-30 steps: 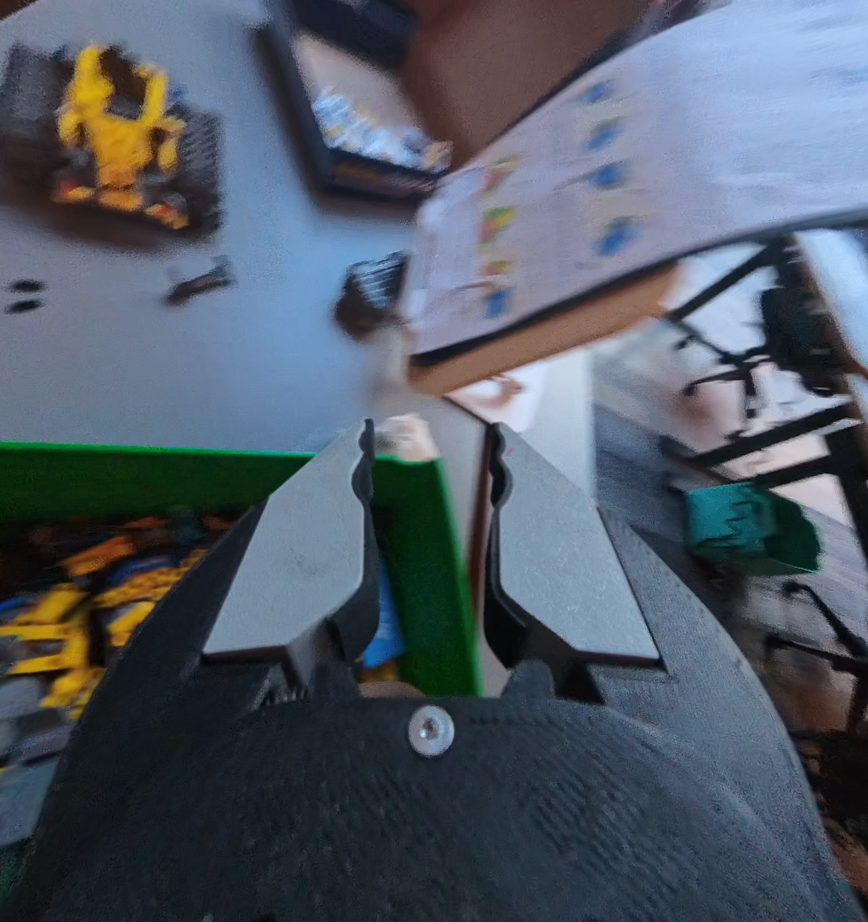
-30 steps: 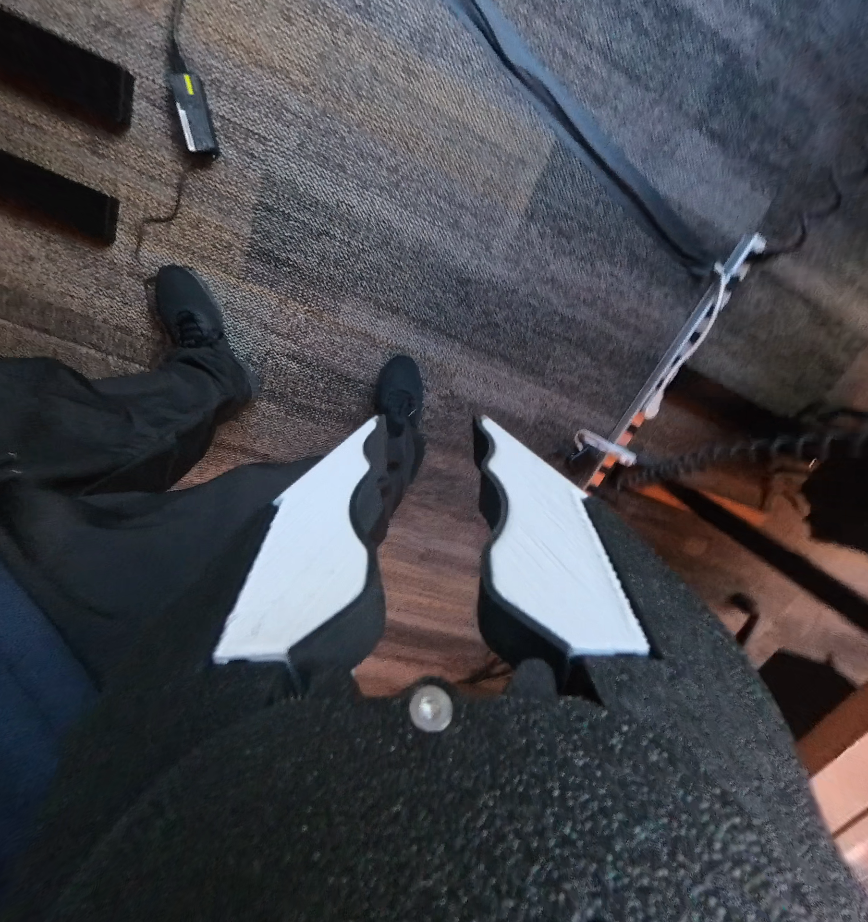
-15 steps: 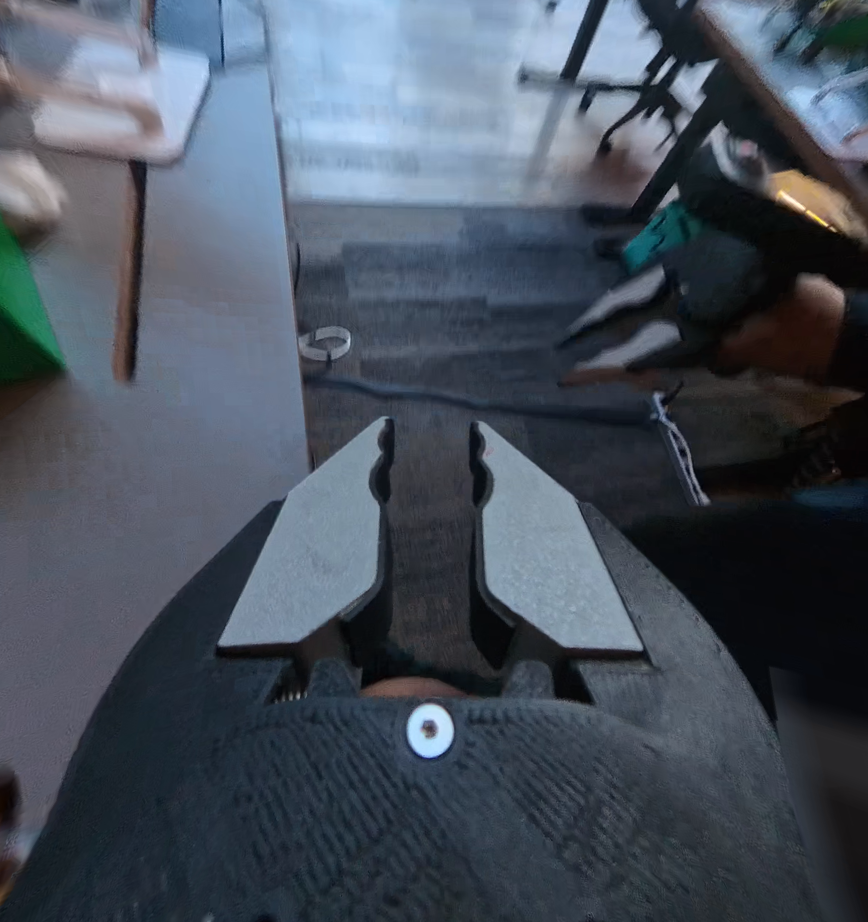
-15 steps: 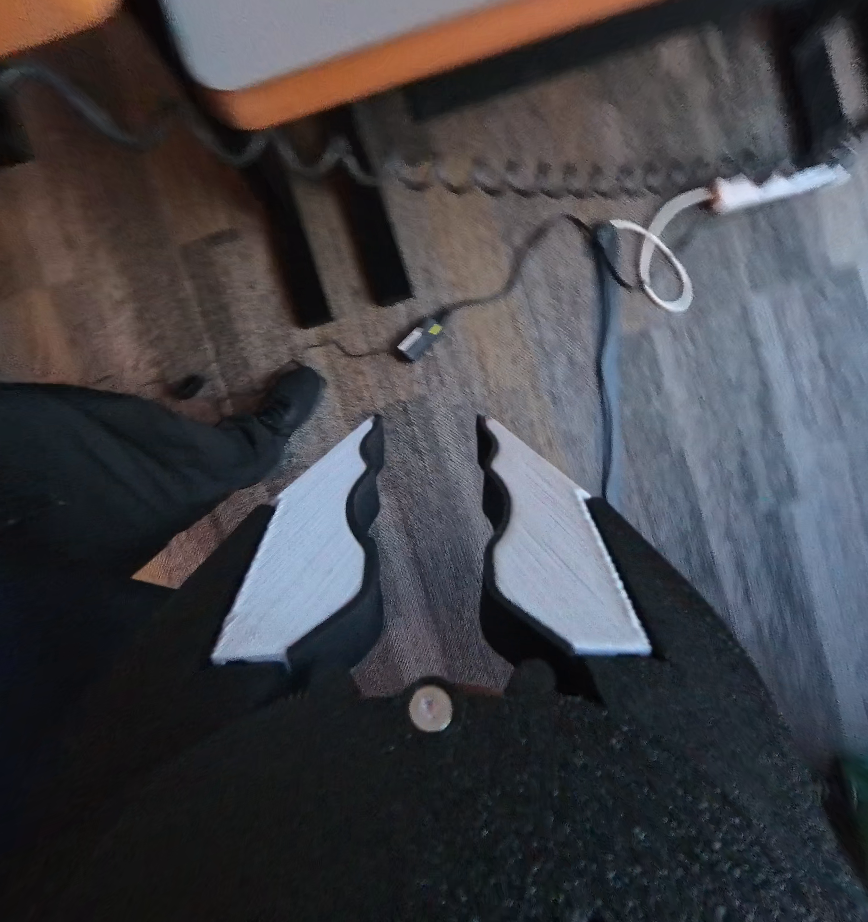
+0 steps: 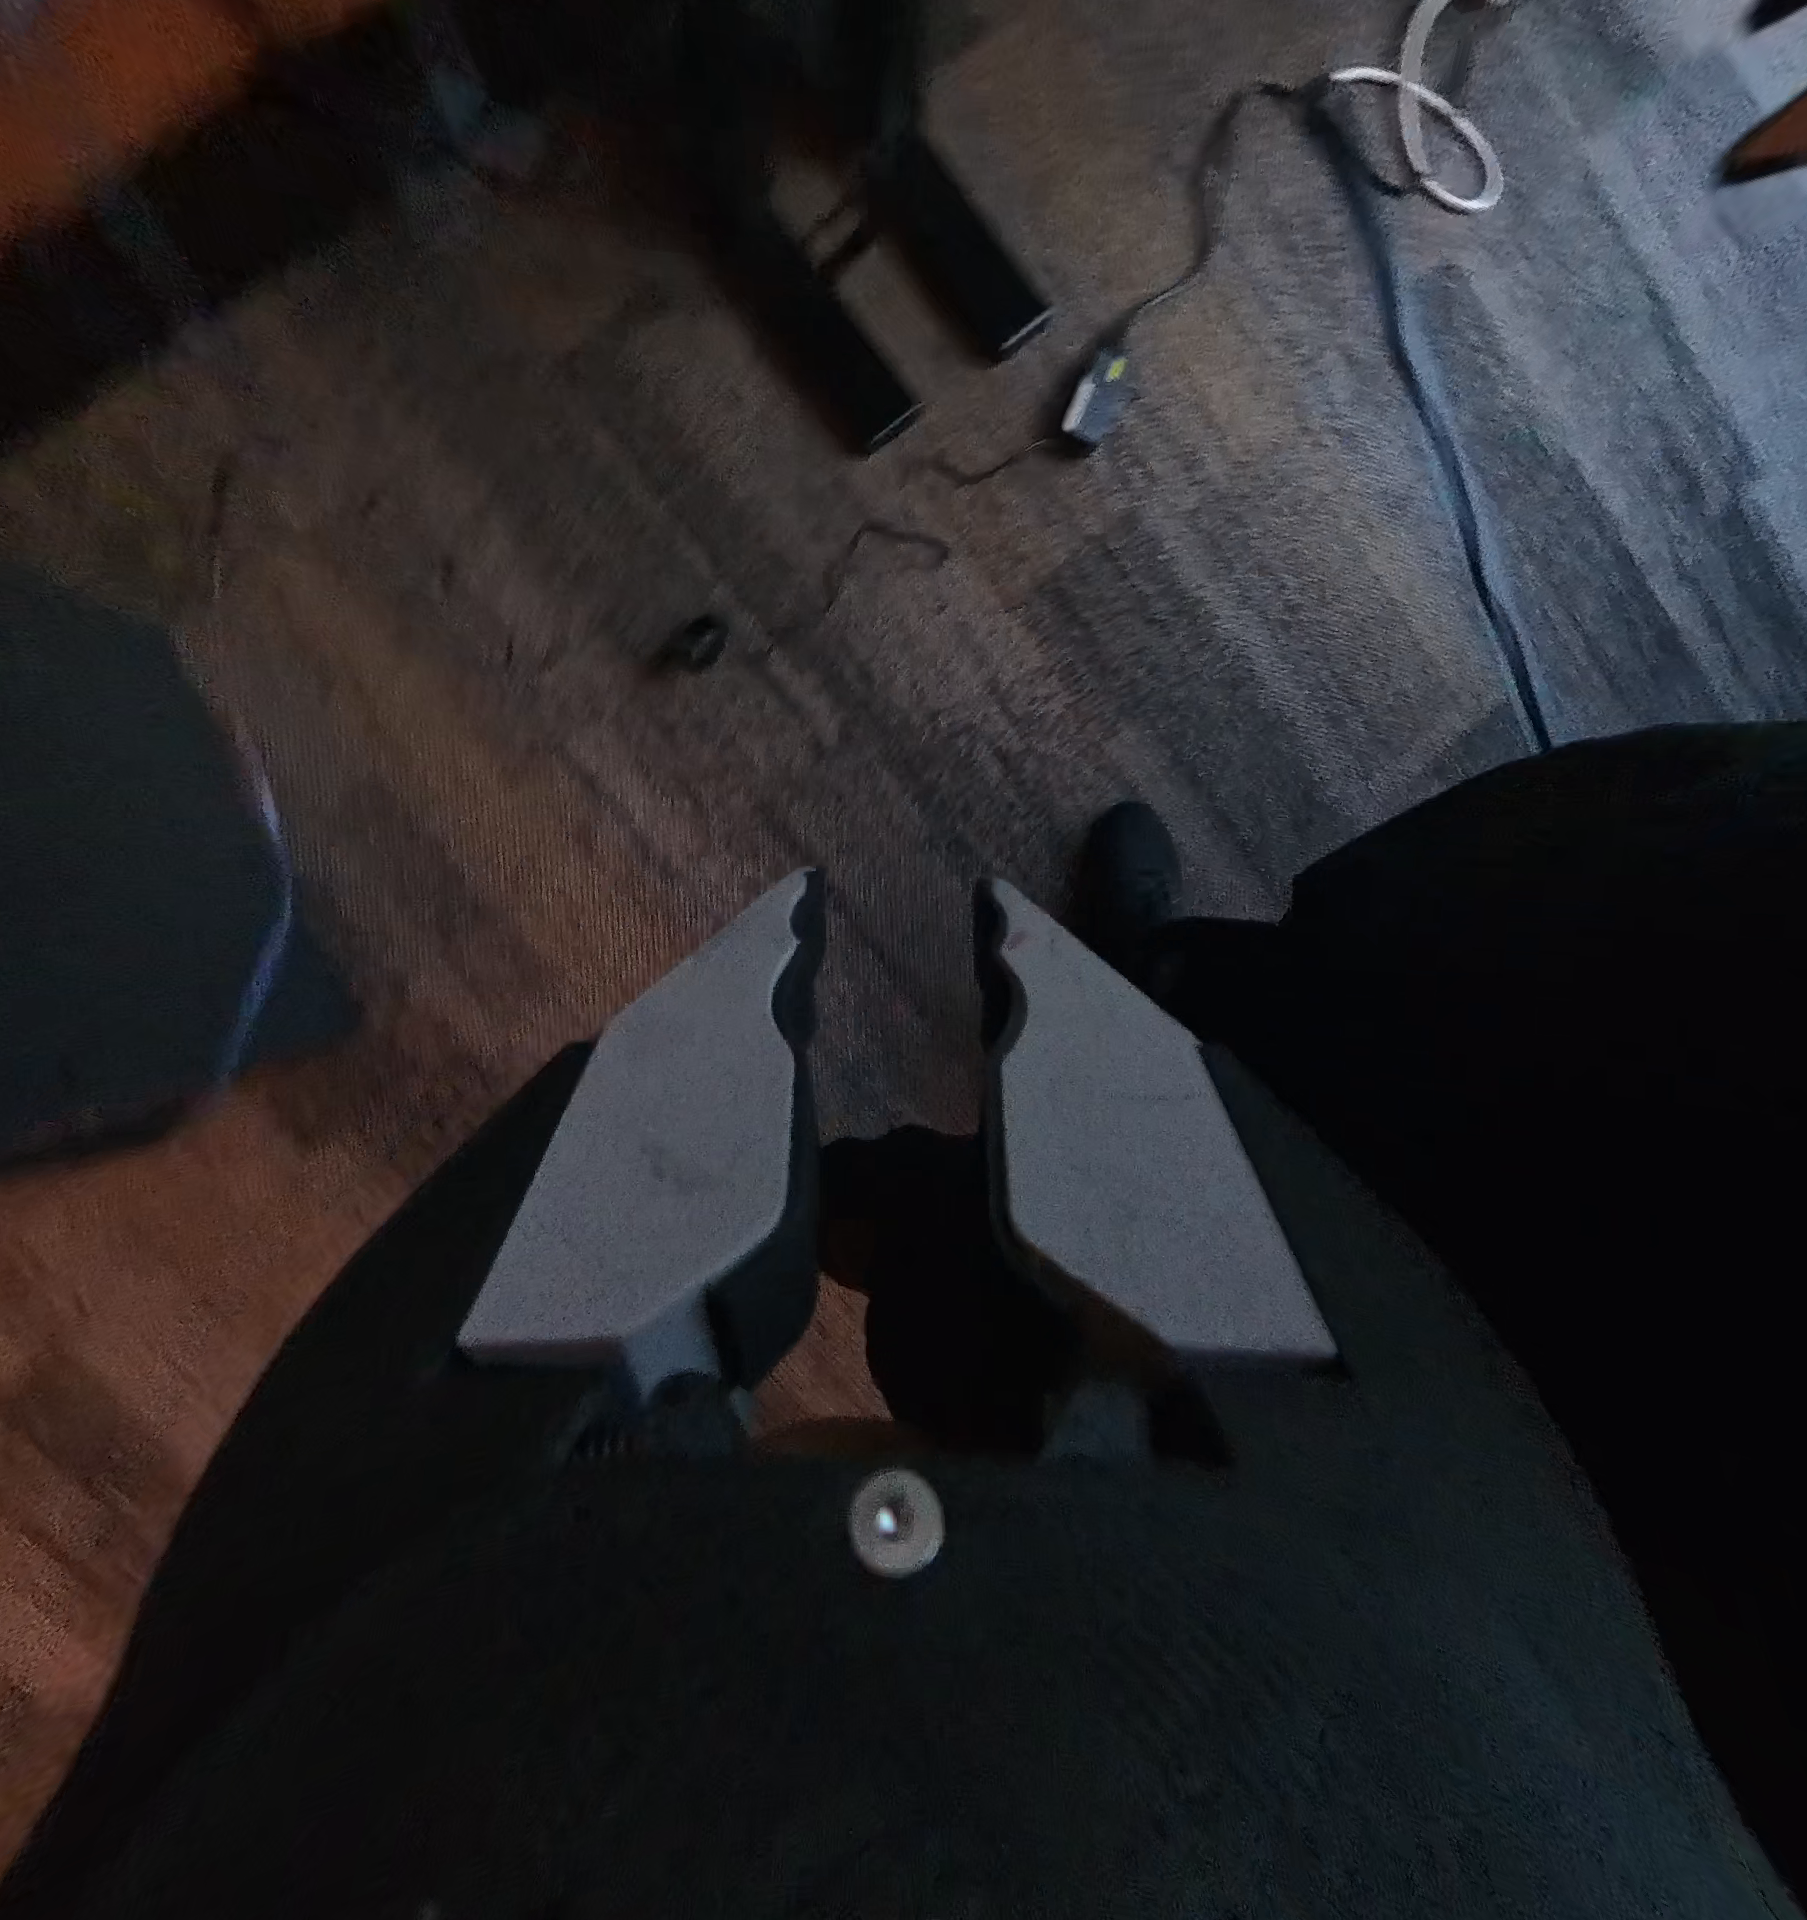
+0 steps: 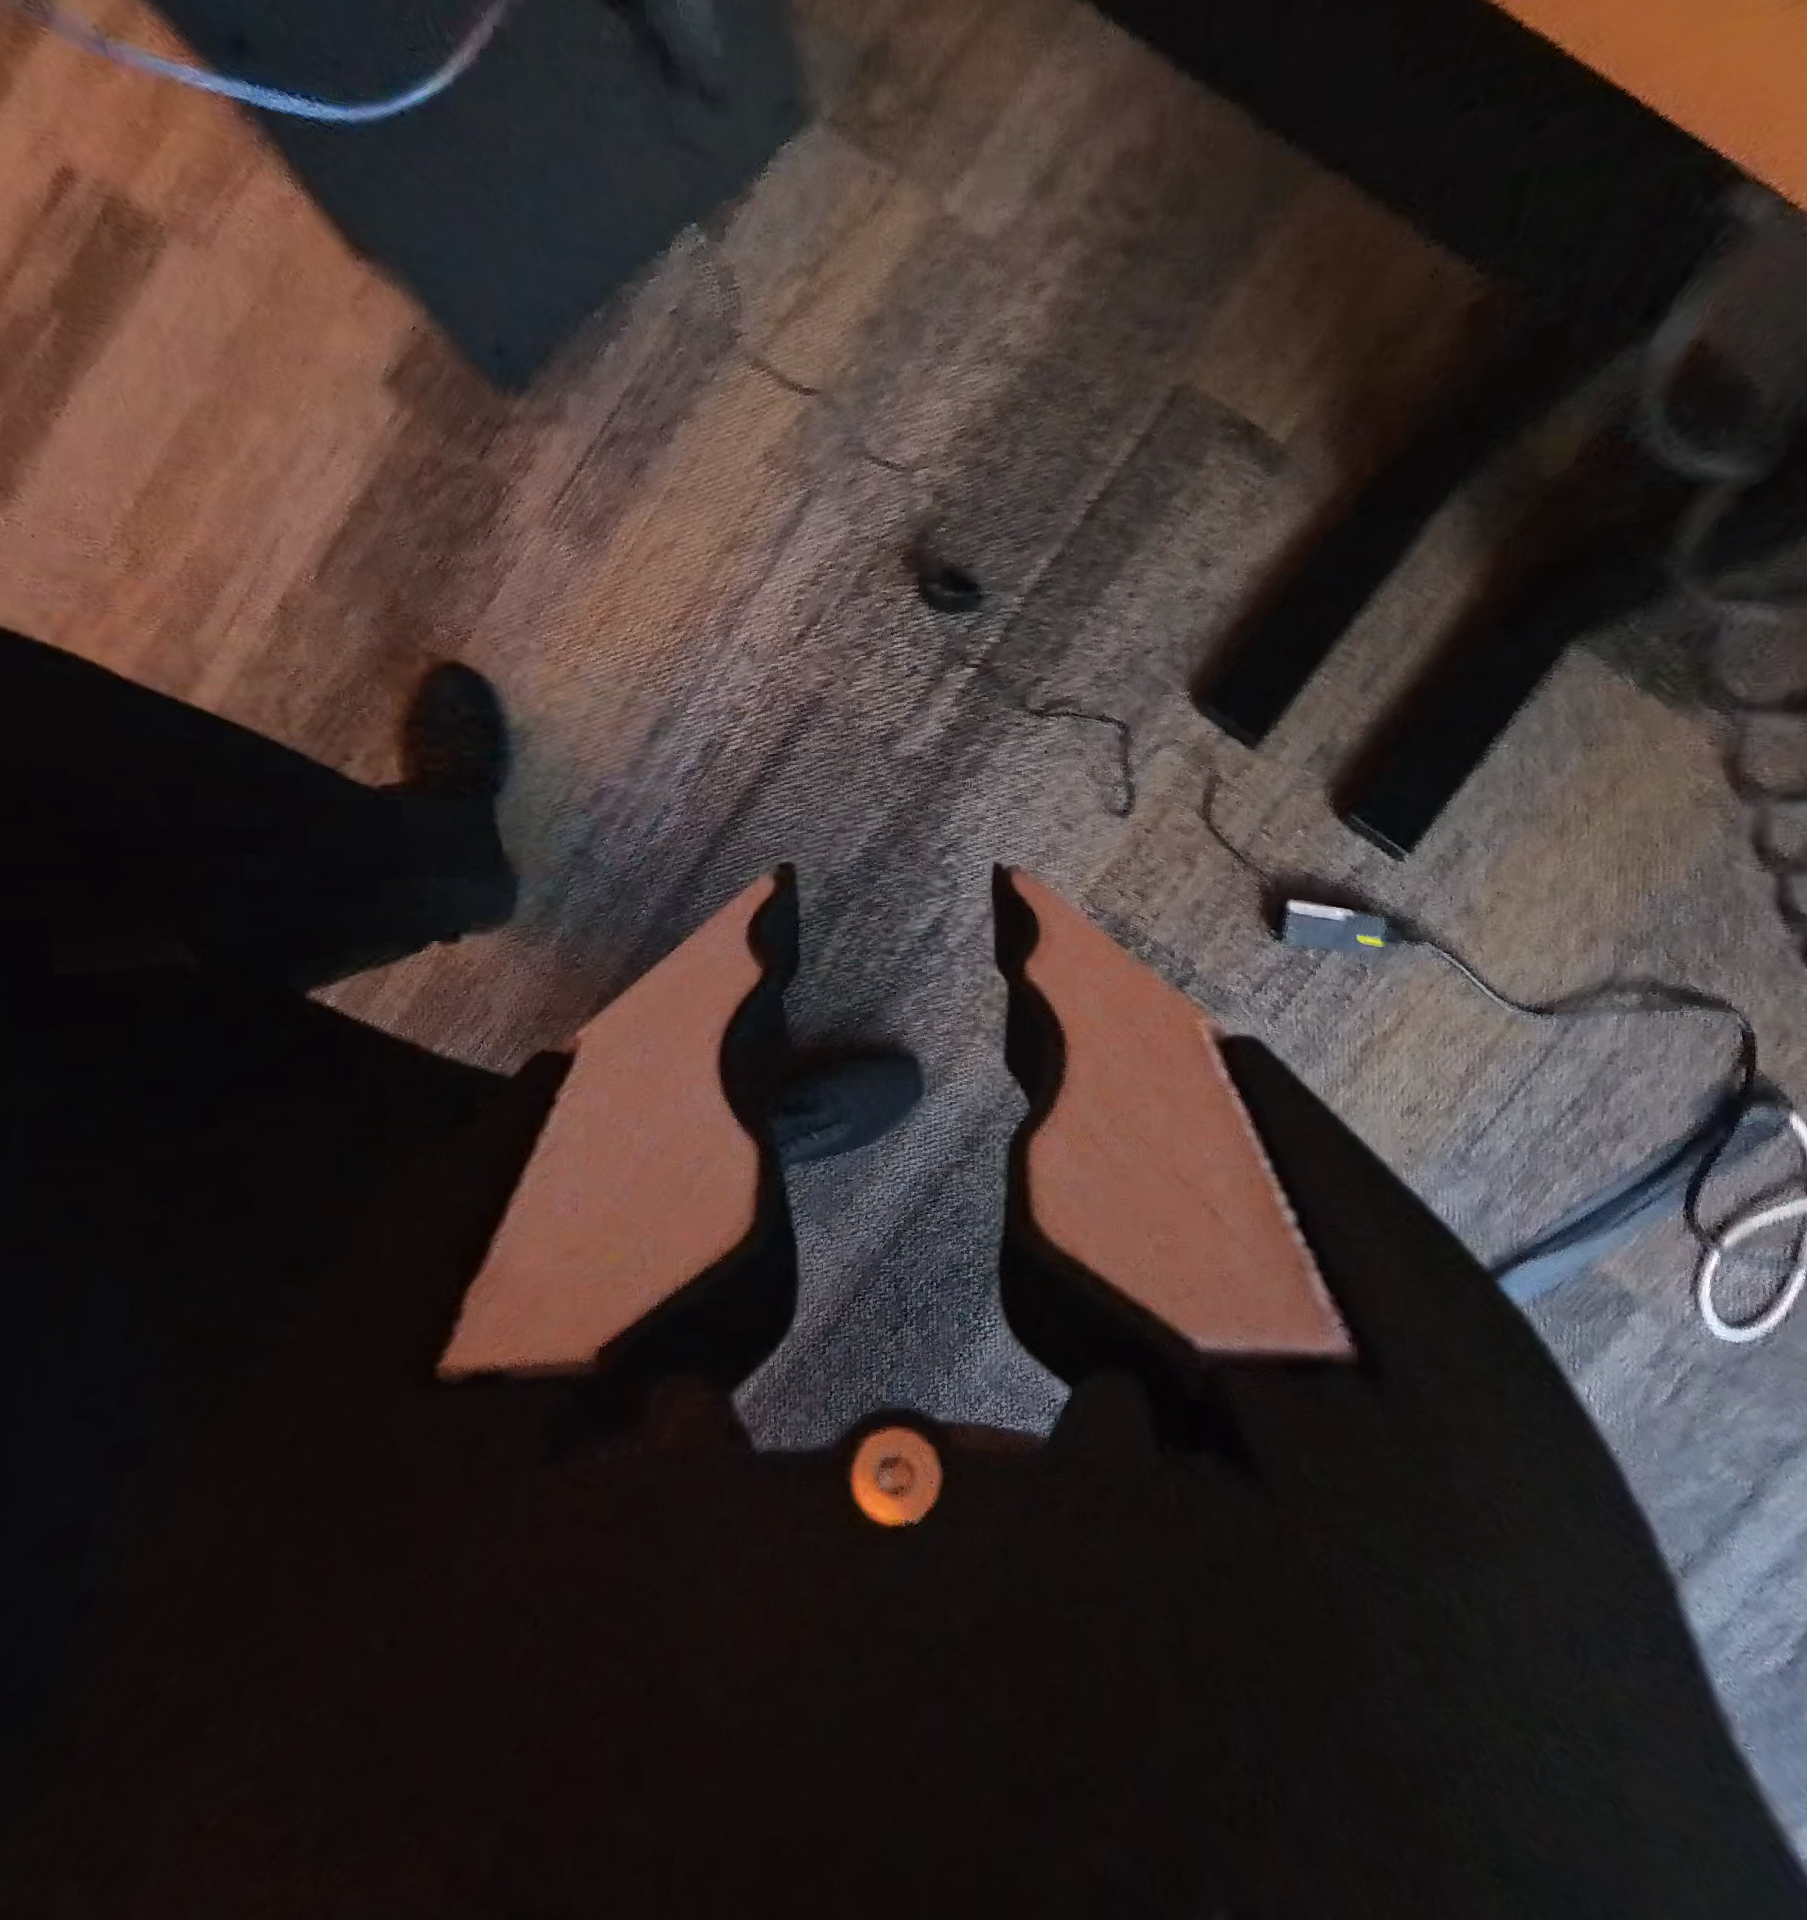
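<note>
Both tongs point down at the carpet (image 5: pixel 982 644), and I see each pair parted with nothing between the fingers. From my left tongs (image 5: pixel 897 894) I look onto grey-brown carpet tiles; a person's black shoe (image 5: pixel 1136 873) sits just beside the right fingertip, with the dark trouser leg (image 5: pixel 1564 1039) filling the side beyond it. Farther from the shoe lies a small dark ring-like object (image 5: pixel 689 642), too blurred to identify. Past that, a small power adapter (image 5: pixel 1094 393) lies on the carpet with its thin cable running on toward a white looped cord (image 5: pixel 1450 145). Two dark counter feet (image 5: pixel 972 260) stand near the adapter.

My right tongs (image 6: pixel 891 883) hang over the same carpet (image 6: pixel 878 436). One black shoe (image 6: pixel 845 1099) shows in the gap between the fingers, well below them on the floor; the other shoe (image 6: pixel 454 717) lies beyond the left finger. The dark ring (image 6: pixel 949 584) lies ahead of the shoes, apart from both. The adapter (image 6: pixel 1330 927) and the white loop (image 6: pixel 1772 1236) lie off to the other side, beside the black counter feet (image 6: pixel 1314 623).
</note>
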